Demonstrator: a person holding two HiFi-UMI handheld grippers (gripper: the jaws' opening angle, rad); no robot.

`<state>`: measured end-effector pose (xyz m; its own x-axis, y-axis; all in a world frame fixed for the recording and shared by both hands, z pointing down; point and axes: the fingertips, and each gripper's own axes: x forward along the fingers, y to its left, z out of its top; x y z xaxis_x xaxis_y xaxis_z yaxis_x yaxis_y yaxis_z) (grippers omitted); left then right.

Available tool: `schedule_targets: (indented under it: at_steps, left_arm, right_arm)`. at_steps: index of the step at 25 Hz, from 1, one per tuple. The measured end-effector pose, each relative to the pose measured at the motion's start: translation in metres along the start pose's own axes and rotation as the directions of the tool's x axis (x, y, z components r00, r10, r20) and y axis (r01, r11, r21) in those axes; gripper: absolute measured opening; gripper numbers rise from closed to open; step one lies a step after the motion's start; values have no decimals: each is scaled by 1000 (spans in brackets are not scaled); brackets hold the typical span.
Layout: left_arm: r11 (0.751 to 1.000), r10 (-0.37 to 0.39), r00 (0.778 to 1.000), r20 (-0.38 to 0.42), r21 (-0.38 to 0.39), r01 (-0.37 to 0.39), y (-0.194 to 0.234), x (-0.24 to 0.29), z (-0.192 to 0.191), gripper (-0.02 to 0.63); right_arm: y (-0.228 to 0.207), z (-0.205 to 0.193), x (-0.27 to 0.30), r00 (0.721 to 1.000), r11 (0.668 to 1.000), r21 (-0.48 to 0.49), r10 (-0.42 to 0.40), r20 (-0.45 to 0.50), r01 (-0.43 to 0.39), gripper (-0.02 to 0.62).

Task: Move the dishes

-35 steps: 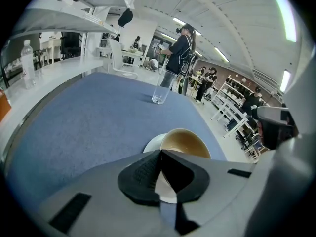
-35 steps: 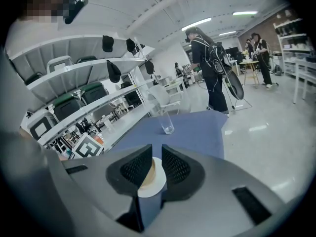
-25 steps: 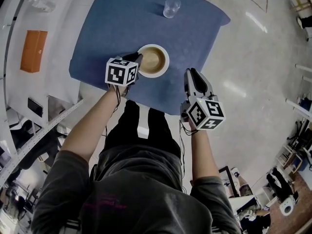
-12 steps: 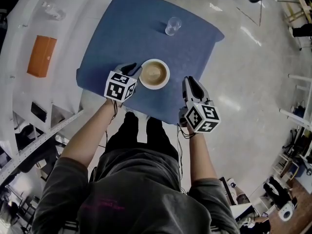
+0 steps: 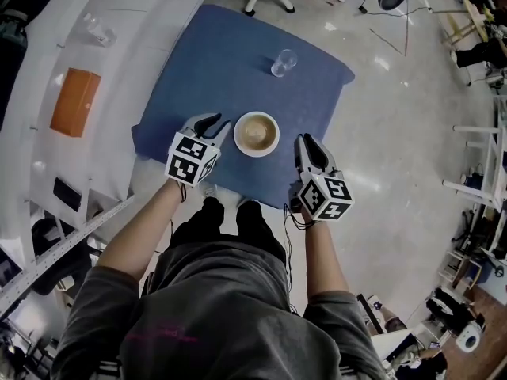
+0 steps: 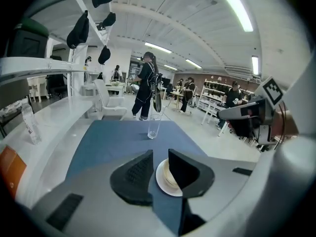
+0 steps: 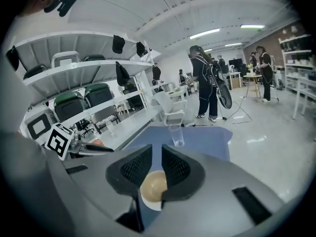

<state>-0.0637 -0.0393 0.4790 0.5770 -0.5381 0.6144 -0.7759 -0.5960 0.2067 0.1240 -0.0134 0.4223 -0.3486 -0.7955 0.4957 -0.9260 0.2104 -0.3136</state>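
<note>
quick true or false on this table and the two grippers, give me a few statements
1. The bowl sits on the blue cloth. True.
2. The left gripper grips the bowl. False: its jaws have just been opening and stand apart, with nothing between them.
3. The glass lies on its side. False: it stands upright.
4. The glass is farther from the person than the bowl. True.
5. The right gripper holds the glass. False: it is empty, jaws slightly apart.
</note>
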Motion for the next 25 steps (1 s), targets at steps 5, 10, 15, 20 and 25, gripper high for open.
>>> schedule_targets:
  at_steps: [5,10,15,20,25]
  left_arm:
    - [998,-34,999,33,49,32,4,-22,12,98]
    - [997,-49,997,65,62,45,13,-32,29,98]
    - [997,-51,995,87,63,46,18,-29,42,98]
    - [995,-39,997,68,90,33,21,-19,39,97]
    - [998,-10,997,77,63,5,22,-10,46,87]
  right_arm:
    - [17,6,0,999,999,2,-34,29,34,66]
    - [22,17,10,997,999,-4,-50,55,50,66]
    - [13,26,30,997,999,-22,-37,62,38,66]
    - [3,26,58,999,999,-41,-5,53,7,67]
    - [-8,29,84,998,998,-61,38,45,-35,67]
